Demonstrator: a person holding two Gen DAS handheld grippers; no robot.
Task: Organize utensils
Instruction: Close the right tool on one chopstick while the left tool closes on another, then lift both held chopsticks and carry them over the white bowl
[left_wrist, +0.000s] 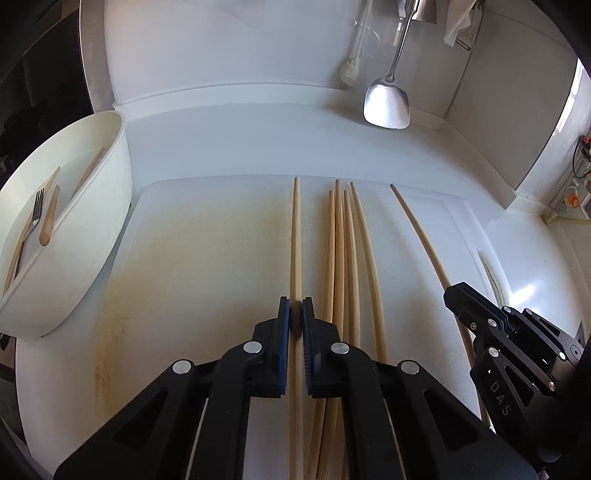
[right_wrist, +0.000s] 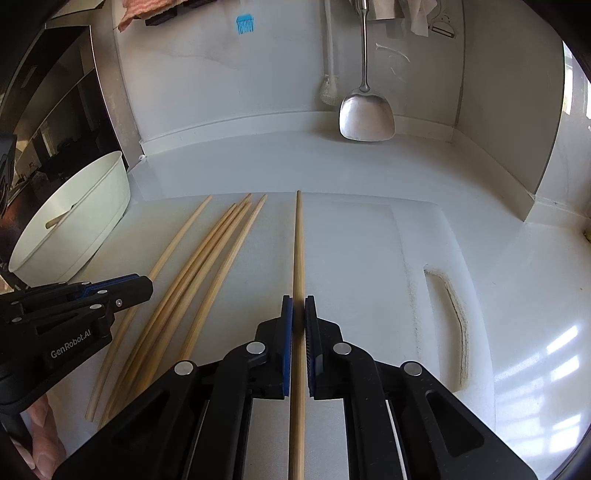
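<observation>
White and smooth, the countertop (left_wrist: 240, 147) runs back to a glossy wall where a steel spatula (left_wrist: 386, 105) with a broad, shovel-shaped blade hangs at one o'clock beside a pale bristled brush (left_wrist: 349, 70). On the counter we see a matte plastic cutting board (left_wrist: 192, 251), stained yellow on its left part, with a slot handle at three o'clock. At nine o'clock stands an oval white utensil holder (left_wrist: 92, 236) with a divider; a metal fork (left_wrist: 33, 214) and several wooden sticks lean inside it. Slim, round, tapering wooden chopsticks lie lengthwise on the board. We hold the left gripper (left_wrist: 295, 314) with its blue ribbed pads pressed together on a single chopstick (left_wrist: 296, 229), which runs toward twelve o'clock. Just right of it lies a bundle of four chopsticks (left_wrist: 345, 251). At three o'clock the right gripper (right_wrist: 298, 314) is clamped on the outermost chopstick (right_wrist: 298, 251), well apart from the bundle.
</observation>
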